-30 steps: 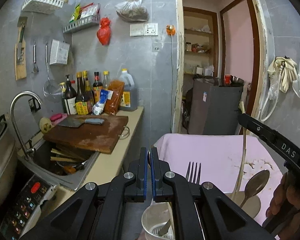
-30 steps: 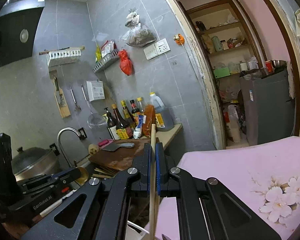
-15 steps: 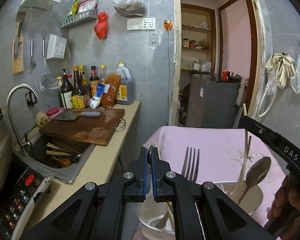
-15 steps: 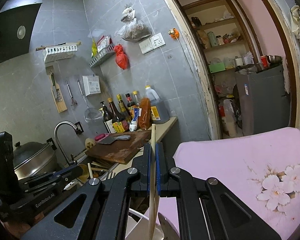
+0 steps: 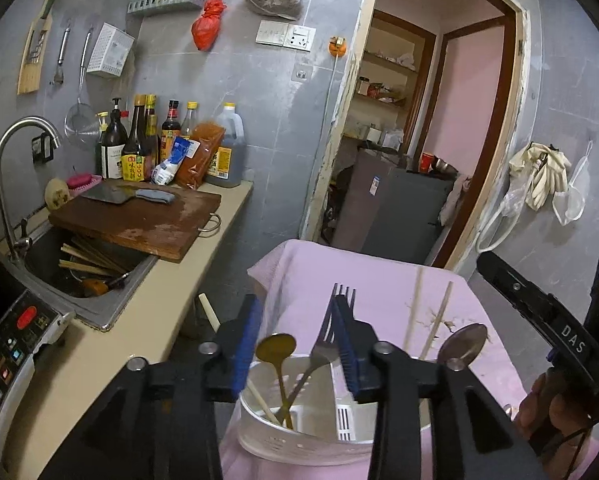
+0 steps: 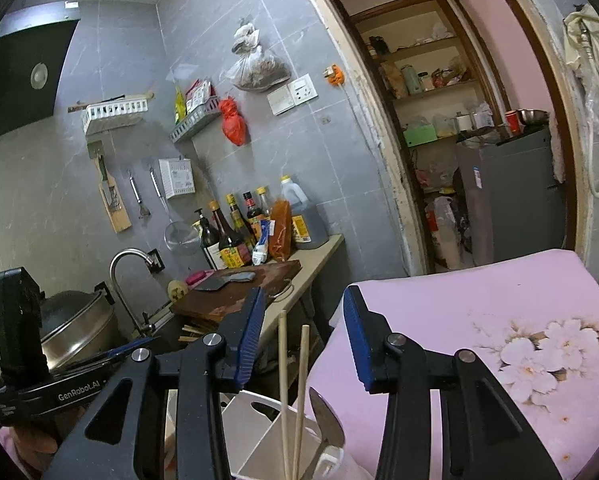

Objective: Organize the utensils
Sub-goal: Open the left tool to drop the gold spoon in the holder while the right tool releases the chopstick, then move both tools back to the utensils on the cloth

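The left gripper (image 5: 295, 336) has just been opening; its jaws stand apart over the white holder (image 5: 259, 432), gripping nothing, with a fork (image 5: 319, 354) and gold spoon (image 5: 276, 349) between them. At three o'clock stands a steel spoon (image 5: 461, 345). The right gripper (image 6: 303, 334) has just been opening too, freeing two chopsticks (image 6: 282, 380) standing in the holder.

Utensil count, white holder (image 5: 299, 432)

Recorded: one fork (image 5: 331, 336), two spoons (image 5: 276, 350), two chopsticks (image 6: 283, 380), plus one paler stick (image 5: 261, 402).
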`<state>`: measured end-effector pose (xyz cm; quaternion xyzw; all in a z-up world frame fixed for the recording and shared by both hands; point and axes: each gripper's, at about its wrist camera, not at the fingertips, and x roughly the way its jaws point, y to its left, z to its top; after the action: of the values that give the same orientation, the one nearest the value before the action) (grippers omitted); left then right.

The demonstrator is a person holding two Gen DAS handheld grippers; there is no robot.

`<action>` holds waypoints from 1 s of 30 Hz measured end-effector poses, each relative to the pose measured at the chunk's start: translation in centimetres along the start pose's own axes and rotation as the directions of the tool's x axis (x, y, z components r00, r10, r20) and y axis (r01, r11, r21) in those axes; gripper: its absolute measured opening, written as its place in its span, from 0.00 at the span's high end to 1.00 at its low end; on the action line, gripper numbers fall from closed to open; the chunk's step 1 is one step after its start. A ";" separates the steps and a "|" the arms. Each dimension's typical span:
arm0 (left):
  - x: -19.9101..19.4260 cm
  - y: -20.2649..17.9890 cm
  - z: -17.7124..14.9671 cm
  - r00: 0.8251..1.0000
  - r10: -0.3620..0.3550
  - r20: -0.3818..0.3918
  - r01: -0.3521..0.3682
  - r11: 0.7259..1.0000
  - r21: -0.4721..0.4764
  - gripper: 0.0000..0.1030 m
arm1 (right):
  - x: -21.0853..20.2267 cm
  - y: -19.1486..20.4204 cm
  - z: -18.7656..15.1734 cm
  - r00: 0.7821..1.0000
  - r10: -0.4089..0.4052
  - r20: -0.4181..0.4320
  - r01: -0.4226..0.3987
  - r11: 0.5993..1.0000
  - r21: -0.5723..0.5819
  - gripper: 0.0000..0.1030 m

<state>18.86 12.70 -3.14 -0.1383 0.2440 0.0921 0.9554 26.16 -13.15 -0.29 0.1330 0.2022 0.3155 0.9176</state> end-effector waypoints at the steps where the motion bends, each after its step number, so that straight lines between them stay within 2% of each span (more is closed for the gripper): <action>1: -0.1 -0.1 0.1 1.000 -0.003 0.001 0.003 1.000 -0.002 0.58 | -0.5 -0.1 0.1 1.000 -0.008 0.005 0.008 1.000 0.001 0.59; 4: -1.1 -0.6 0.1 1.000 -0.018 0.025 0.018 1.000 -0.012 0.43 | -2.2 -0.5 0.6 0.999 -0.037 0.021 0.037 0.999 0.003 0.49; 7: -1.9 -1.4 0.1 0.999 -0.035 0.041 0.036 0.999 -0.014 0.34 | -4.0 -1.0 1.1 0.997 -0.067 0.036 0.067 0.998 0.004 0.42; 11: -2.7 -3.2 -0.1 0.997 -0.055 0.059 0.054 0.998 0.015 0.17 | -6.7 -1.8 1.4 0.990 -0.124 0.060 0.124 0.992 -0.001 0.26; 14: -3.1 -4.7 -0.3 0.995 -0.067 0.070 0.065 0.997 0.040 0.10 | -8.6 -2.4 1.6 0.981 -0.180 0.079 0.181 0.983 -0.008 0.09; 16: -3.3 -5.8 -0.6 0.995 -0.068 0.079 0.064 0.997 0.052 0.05 | -10.0 -2.9 1.7 0.972 -0.219 0.091 0.221 0.975 -0.018 0.07; 21: -3.6 -8.5 -1.4 0.992 -0.093 0.088 0.086 0.993 0.083 0.03 | -13.0 -4.7 1.7 0.952 -0.297 0.080 0.299 0.954 -0.016 0.02; 30: -3.4 -13.5 -3.6 0.989 -0.143 0.050 0.133 0.979 0.153 0.03 | -17.1 -9.2 0.6 0.912 -0.410 0.024 0.410 0.912 0.003 0.01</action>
<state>17.61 -1.51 -1.54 -0.0800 0.2110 0.0112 0.9741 18.94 -31.06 1.77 0.0905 0.2144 0.1147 0.9657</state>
